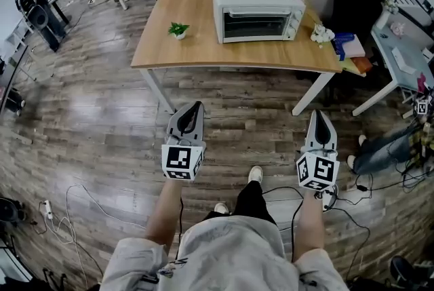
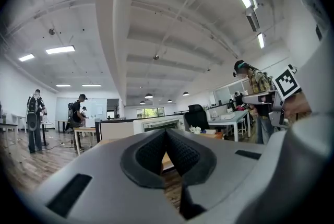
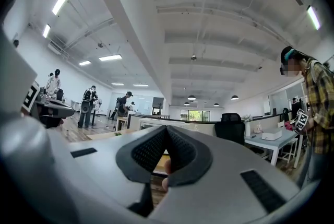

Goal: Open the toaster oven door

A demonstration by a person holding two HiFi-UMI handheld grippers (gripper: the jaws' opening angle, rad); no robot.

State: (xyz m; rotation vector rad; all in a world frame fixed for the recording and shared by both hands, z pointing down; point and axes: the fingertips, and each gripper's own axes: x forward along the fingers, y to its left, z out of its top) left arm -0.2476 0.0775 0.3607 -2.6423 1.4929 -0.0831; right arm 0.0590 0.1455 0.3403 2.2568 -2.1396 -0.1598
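Fingers [image 2: 151,155] together; ceiling [image 2: 172,35] only in gripper views.

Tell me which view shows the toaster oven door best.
The head view: the toaster oven door shows whole and closed. Each gripper view catches only a distant sliver of it beyond its own jaws.

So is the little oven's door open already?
No, the toaster oven has its glass door shut flat against its front.

Bare tabletop [image 1: 258,55] fronts the toaster oven [image 1: 256,11]; a small plant [image 1: 179,30] stands well to its left.
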